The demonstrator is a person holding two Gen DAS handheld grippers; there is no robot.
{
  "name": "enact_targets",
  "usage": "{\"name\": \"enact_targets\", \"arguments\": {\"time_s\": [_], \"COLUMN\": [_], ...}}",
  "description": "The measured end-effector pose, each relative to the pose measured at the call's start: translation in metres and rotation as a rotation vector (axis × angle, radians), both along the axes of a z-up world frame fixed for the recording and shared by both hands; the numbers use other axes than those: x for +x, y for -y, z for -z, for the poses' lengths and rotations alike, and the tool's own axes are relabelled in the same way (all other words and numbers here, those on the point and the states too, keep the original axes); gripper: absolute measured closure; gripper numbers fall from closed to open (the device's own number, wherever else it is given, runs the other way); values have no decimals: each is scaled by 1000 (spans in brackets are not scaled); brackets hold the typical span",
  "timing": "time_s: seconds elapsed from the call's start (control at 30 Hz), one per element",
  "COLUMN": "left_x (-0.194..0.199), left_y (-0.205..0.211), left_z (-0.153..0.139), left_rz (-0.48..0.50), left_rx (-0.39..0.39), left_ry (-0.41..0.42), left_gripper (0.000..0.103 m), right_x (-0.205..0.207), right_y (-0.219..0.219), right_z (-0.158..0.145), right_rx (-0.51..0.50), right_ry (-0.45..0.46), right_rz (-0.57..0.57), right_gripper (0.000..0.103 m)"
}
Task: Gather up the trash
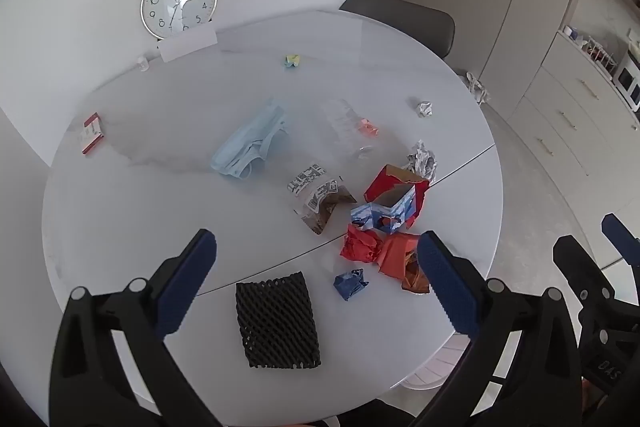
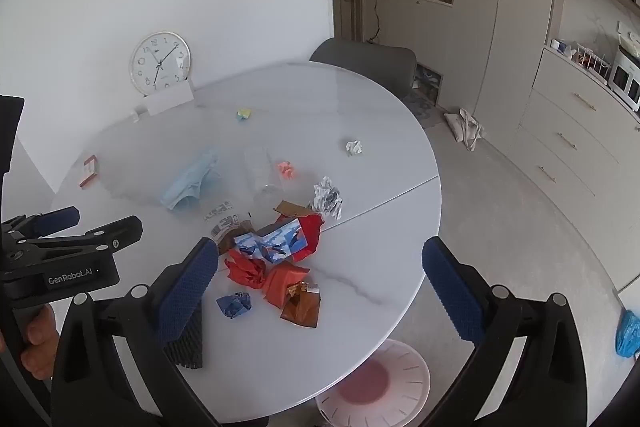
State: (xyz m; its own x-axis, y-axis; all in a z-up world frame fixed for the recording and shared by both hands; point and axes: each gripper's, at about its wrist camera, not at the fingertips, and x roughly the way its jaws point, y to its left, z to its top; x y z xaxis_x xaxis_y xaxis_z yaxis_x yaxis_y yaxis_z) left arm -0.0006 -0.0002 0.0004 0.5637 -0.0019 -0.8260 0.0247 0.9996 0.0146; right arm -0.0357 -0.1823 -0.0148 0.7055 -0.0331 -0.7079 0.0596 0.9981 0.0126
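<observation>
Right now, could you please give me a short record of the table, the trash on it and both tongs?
surface: round white table
nearest item: black foam net
central pile: red wrappers, torn box
loose items: blue mask, paper balls
left tongs: open, empty, above table
right tongs: open, empty
bin: on floor by table edge

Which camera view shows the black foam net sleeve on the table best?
The left wrist view. There the black foam net sleeve lies whole and uncovered between the open fingers of the left gripper. In the right wrist view only a dark strip shows, mostly hidden behind a finger of the right gripper.
</observation>
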Motion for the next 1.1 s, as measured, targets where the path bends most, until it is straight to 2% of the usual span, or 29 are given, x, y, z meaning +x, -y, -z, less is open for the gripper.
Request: {"name": "enact_targets", "arguments": {"time_s": [0.13, 0.27, 0.37, 1.1], "left_x": [-5, -3, 3, 6], "left_y": [13, 1, -3, -6], "left_z": [1, 2, 0, 5], "left_rz": [9, 28, 43, 38], "left_rx": [26, -24, -34, -39], "left_ry": [8, -9, -20, -31], "left_gripper": [7, 7, 7, 7], "right_x": [1, -3, 0, 2], "right_y": [-2, 1, 2, -8], "right_z": [-1, 0, 7, 3], "right_rx": [-9, -7, -6, -18], "right_ry": [-3, -6, -11, -28], "right_rz": [-3, -2, 3, 17], "right_gripper": [2, 2, 2, 2]}}
